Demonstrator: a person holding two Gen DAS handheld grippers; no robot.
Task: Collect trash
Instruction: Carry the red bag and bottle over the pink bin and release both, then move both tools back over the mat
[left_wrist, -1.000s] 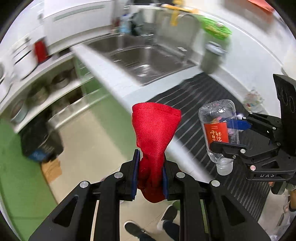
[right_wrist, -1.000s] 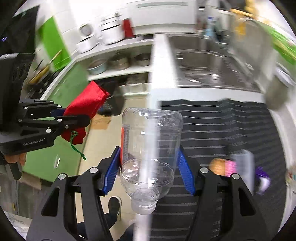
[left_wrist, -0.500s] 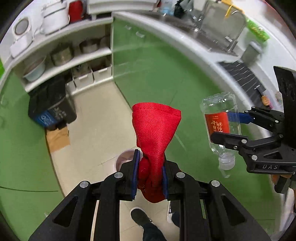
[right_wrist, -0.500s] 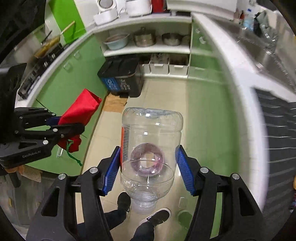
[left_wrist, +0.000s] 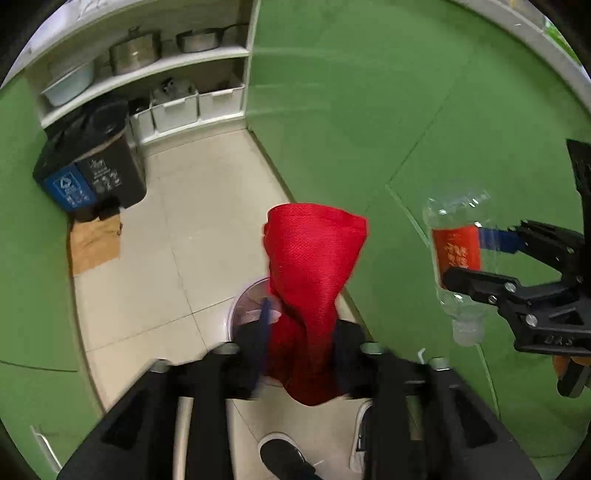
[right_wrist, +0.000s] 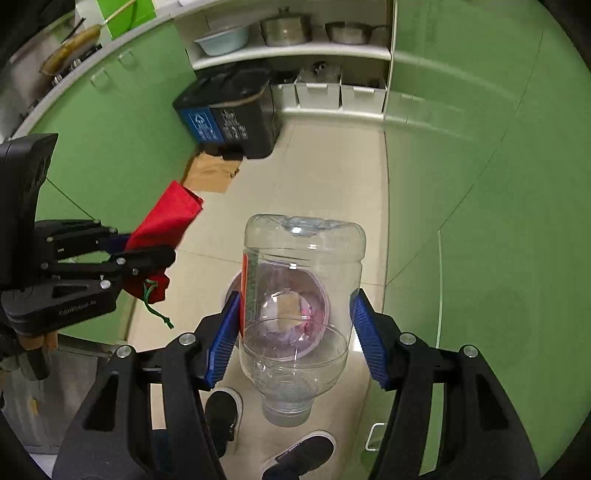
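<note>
**Inspector A:** Grippers first. Left gripper is clamped on a red cloth pouch; both fingers press the narrow lower part and the wider end stands up above them. In the right wrist view the same left gripper sits at the left edge, with a green drawstring hanging from the pouch.

**Inspector B:** And the right?

**Inspector A:** Right gripper is closed on a clear plastic bottle, 1 blue pad on each side of the body. The bottle is inverted: flat base upward, neck pointing down toward the camera. A red label runs along its left side. From the left wrist view the right gripper and the bottle are at the right, held in the air, well apart from the pouch.

**Inspector B:** What is below them?

**Inspector A:** A round bin with a pale rim stands on the tiled floor, directly under both items; through the bottle I see its lined opening. The person's dark shoes are beside it.

**Inspector B:** Further out?

**Inspector A:** Green cabinet fronts on the right. A black sorting bin with a blue panel stands against the far shelving, brown cardboard lying flat in front of it. The white shelves hold 2 metal pots and a pale basin; the motion blur on the left fingers hides finer detail.
</note>
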